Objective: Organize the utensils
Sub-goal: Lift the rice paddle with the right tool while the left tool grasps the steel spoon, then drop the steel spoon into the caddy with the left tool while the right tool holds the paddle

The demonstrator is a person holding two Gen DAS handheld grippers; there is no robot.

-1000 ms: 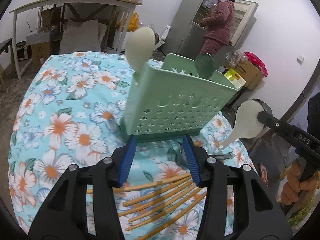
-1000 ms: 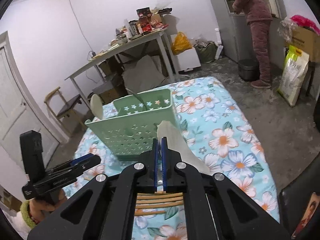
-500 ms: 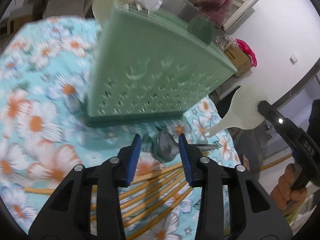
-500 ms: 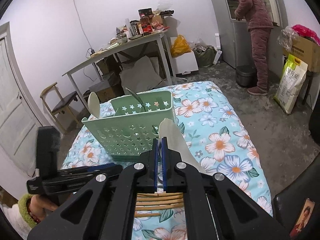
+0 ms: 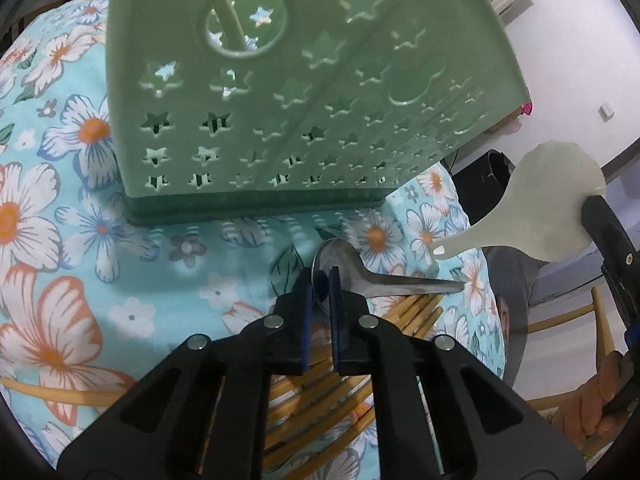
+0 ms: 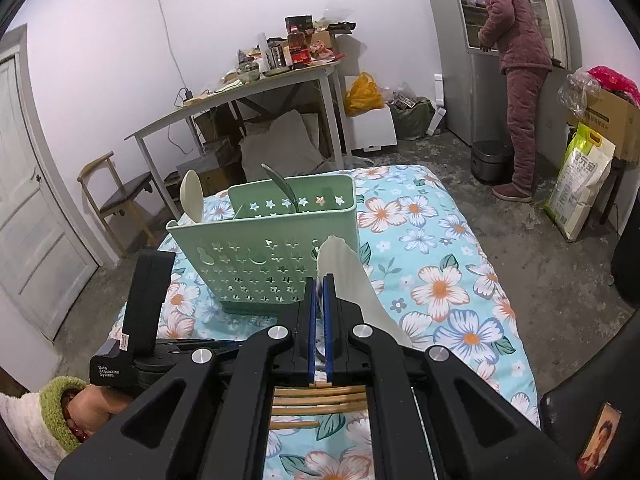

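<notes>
Both grippers clamped on utensils in front of the green caddy

My left gripper (image 5: 321, 280) has its blue pads nearly together, pinching the bowl of a shiny metal spoon (image 5: 360, 274); the spoon lies on the flowery blue cloth (image 5: 80, 208) with its handle pointing right, just near of the caddy's base. The caddy (image 5: 304, 92) is pale green plastic, walls punched with star and gourd-shaped holes, and from the right wrist view a cream spoon (image 6: 191, 196) and a darker green one (image 6: 282, 190) stand up in it (image 6: 260, 256). My right gripper (image 6: 319, 284) is squeezed tight on the rim of a flat, cream-white rice paddle (image 5: 548, 208), handle pointing left, held off to the right of the caddy. A bunch of bamboo chopsticks (image 5: 320, 412) lies on the cloth on the near side, under my left gripper.
</notes>
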